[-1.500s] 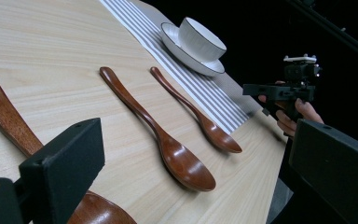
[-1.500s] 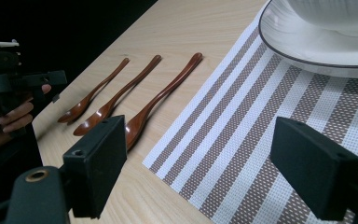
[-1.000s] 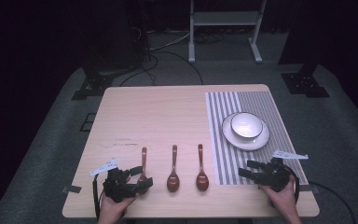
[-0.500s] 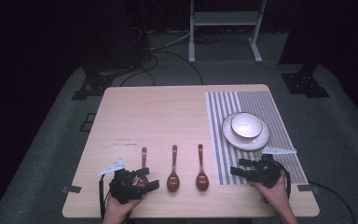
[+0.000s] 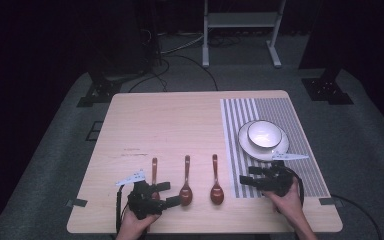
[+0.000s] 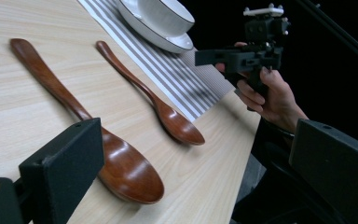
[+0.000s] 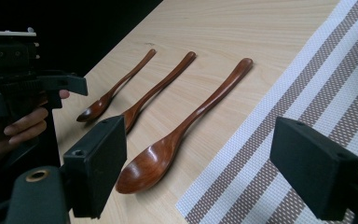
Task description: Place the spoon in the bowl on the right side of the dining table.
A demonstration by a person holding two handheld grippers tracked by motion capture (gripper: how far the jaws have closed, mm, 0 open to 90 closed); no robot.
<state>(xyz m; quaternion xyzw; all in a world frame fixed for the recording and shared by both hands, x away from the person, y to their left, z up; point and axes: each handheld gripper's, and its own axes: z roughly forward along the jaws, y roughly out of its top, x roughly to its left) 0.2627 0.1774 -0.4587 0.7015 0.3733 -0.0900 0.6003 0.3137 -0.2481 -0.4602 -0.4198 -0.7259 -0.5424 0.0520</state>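
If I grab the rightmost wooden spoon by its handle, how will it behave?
The rightmost wooden spoon looks rigid, so it probably won't flex. Its glossy finish may slip between the jaws. The heavier bowl end could droop from a far-end grip.

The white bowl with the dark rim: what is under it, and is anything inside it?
The white bowl with the dark rim stands on a white plate, which lies on the striped placemat. The bowl's inside looks empty in the high view. The plate's centre is covered.

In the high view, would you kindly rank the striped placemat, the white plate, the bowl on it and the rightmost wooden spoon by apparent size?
1. Striped placemat
2. White plate
3. Bowl and rightmost wooden spoon: unsure; the spoon looks longer, the bowl wider.
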